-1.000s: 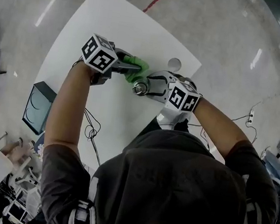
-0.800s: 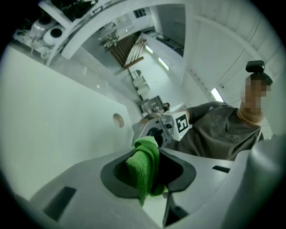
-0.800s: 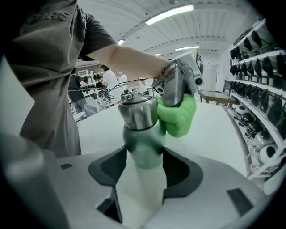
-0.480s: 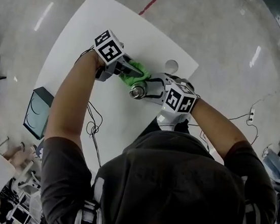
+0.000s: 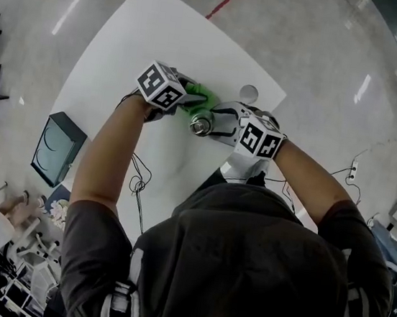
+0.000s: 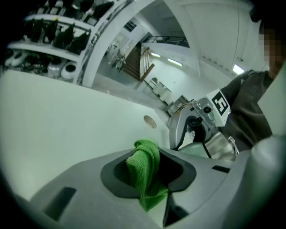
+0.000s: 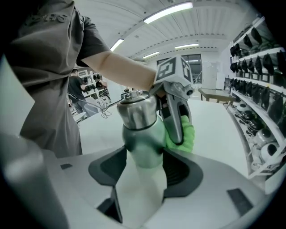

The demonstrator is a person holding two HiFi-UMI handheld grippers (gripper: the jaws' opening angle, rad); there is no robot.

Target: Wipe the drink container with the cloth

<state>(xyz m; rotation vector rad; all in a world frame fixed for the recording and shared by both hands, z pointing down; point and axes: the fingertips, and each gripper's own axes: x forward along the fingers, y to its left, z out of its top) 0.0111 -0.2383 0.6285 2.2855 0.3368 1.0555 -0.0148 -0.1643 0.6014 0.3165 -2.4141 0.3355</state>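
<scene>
Far left, on the floor beside the table: dark rectangular box [image 5: 58,150].

Left gripper [image 5: 188,100], marker cube on top, is over the middle of the white table [image 5: 150,32]. Its jaws are clamped on a folded bright green microfibre cloth [image 6: 145,172]; the wad sticks out past the tips.

The cloth sits right up against the side of the drink container [image 7: 140,134], a pale green bottle with a brushed steel shoulder and cap. The spot is on the upper body, just under the steel part, and it looks like contact in the right gripper view.

Right gripper [image 5: 214,120] has its jaws closed on the bottle's lower body, one pad each side. The steel cap points away from it, toward the left gripper.

Behind the grippers, near the table's far edge: small round pale disc [image 5: 248,92] lying flat, apart from everything else.
</scene>
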